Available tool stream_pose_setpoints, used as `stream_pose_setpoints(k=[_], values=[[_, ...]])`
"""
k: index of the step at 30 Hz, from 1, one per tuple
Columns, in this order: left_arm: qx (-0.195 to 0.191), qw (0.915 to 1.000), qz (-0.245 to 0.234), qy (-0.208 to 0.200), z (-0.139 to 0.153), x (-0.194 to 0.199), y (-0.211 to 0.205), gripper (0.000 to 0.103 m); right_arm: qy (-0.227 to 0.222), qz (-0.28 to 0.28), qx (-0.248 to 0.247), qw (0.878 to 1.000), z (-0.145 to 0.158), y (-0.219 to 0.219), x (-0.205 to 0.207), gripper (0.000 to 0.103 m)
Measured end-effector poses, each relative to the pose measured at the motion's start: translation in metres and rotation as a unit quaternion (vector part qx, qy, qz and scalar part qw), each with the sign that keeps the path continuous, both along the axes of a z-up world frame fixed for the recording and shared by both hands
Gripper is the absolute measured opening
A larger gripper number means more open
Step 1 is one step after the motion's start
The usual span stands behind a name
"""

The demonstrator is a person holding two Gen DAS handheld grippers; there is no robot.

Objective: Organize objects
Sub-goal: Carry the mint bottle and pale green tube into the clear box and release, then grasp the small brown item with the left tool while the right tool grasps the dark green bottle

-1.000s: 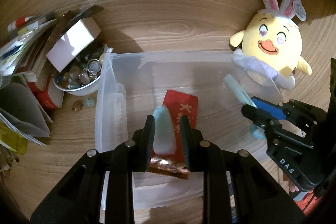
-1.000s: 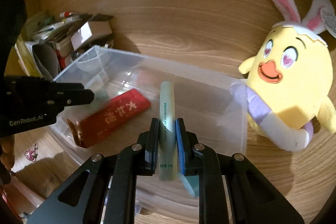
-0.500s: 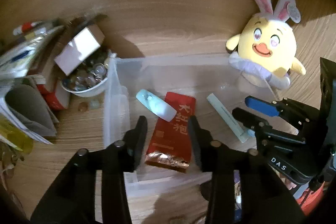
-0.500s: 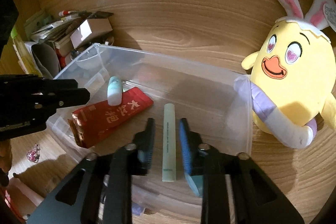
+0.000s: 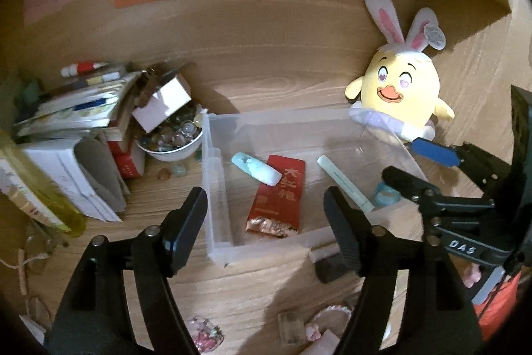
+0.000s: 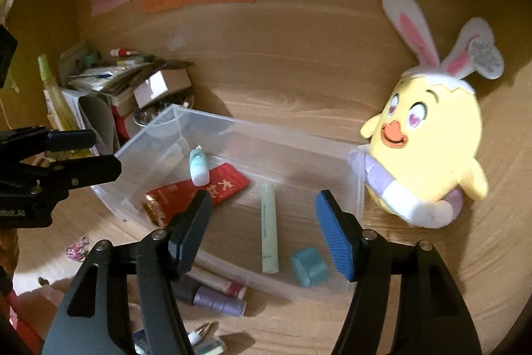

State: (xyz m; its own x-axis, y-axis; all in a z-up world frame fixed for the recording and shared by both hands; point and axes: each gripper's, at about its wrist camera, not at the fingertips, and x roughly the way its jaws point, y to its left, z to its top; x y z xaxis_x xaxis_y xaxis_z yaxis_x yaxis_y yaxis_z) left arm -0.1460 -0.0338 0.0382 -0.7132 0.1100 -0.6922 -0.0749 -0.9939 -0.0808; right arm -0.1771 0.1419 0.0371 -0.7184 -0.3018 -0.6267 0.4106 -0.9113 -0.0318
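Note:
A clear plastic bin (image 5: 212,188) (image 6: 149,138) stands on the wooden desk. Inside it lie a red packet (image 5: 281,195) (image 6: 199,192), a pale blue oval piece (image 5: 256,169) (image 6: 199,165) resting partly on the packet, and a pale green tube (image 5: 345,185) (image 6: 269,235). My left gripper (image 5: 266,208) is open and empty, held above the bin's near edge. My right gripper (image 6: 262,225) is open and empty above the green tube; it also shows at the right of the left wrist view (image 5: 419,165).
A yellow chick plush with bunny ears (image 5: 399,95) (image 6: 429,135) leans at the bin's right end. A bowl of glass beads (image 5: 173,138), a small box and stacked papers (image 5: 76,108) crowd the left. A blue tape roll (image 6: 309,266), lipsticks (image 6: 212,295) and small clutter lie in front.
Both grippers opened wide and pulled back and up. The left one let go of the pale blue piece, the right one let go of the green tube; both now lie in the bin.

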Motion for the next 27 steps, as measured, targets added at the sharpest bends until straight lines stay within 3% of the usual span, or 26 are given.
stream_pose_setpoints(k=[12,21,27], values=[[-0.001,1.0000,0.001,0.001,-0.010,0.053,-0.017,0.074,0.012,0.000,-0.007,1.000,-0.006,0.006,0.062,0.070],[-0.021,0.9986,0.039,-0.028,-0.043,0.108,-0.046,0.074,-0.007,0.004,-0.022,1.000,-0.023,0.005,0.099,0.070],[-0.003,0.9968,0.065,-0.047,-0.067,0.145,-0.064,0.074,-0.027,0.011,-0.032,0.999,-0.035,0.002,0.117,0.070]])
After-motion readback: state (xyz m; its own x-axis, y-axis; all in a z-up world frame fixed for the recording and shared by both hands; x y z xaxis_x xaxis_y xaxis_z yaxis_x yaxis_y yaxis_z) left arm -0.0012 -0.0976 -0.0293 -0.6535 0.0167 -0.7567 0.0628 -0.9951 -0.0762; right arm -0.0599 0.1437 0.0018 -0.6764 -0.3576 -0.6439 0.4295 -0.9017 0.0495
